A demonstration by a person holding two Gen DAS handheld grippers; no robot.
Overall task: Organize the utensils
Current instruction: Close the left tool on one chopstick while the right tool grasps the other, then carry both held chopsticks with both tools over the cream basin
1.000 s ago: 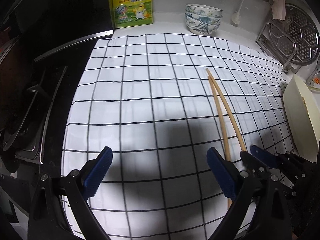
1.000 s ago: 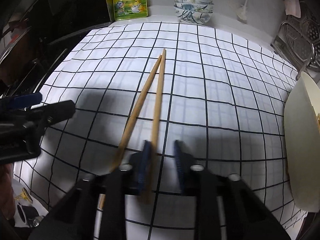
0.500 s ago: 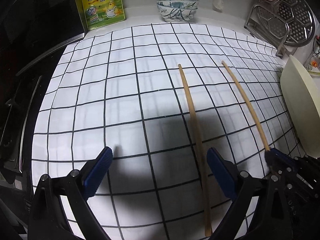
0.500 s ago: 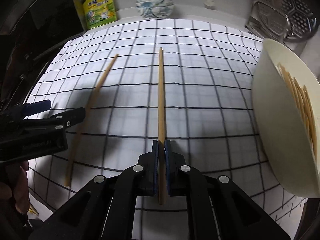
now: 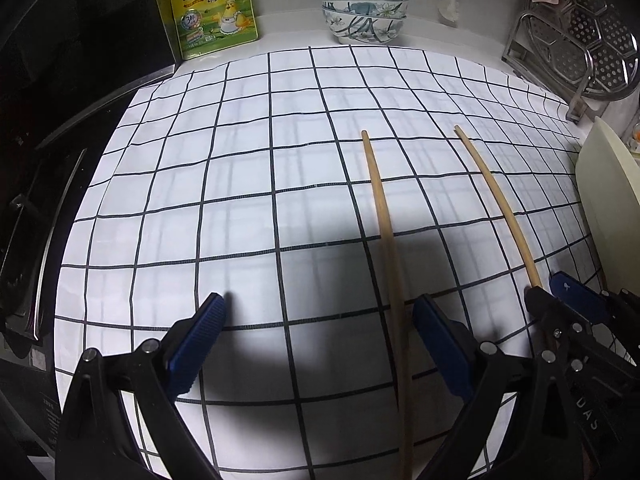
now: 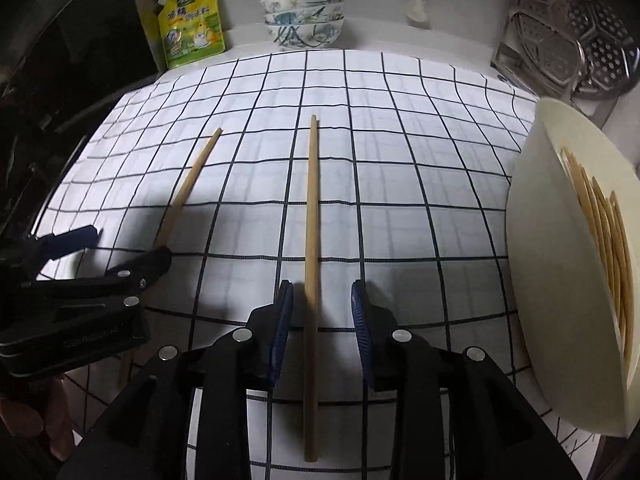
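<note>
Against the far wall stands a yellow-green seasoning pouch (image 5: 214, 8) printed with large Chinese characters, 鸡精调味料, above a cartoon chick; the smaller print is too fine to read. To its right sits a stack of floral bowls (image 5: 364, 12), and a white plug with its cord (image 5: 450, 2) hangs on the wall behind. A perforated steel steamer rack (image 5: 580, 40) leans at the far right. On the body of the left gripper (image 5: 316, 328), seen from the right wrist, faint grey lettering cannot be made out; the right gripper (image 6: 322, 312), seen from the left wrist, carries pale letters reading roughly "DAS".

A white cloth with a dark grid (image 5: 240, 200) covers the counter, with a dark glossy cooktop (image 5: 48, 160) along its left edge. The room is dim, and broad shadows fall across the near half of the cloth.

Two wooden chopsticks lie on the cloth, well apart, running near to far. The left chopstick (image 5: 384, 220) lies just inside the left gripper's right finger; that gripper's jaws are spread wide, touching nothing. The right chopstick (image 6: 312, 220) lies between the right gripper's blue pads, which are opening and stand clear of it. At the right edge a cream holder (image 6: 532, 240) contains more chopsticks (image 6: 600, 220).
</note>
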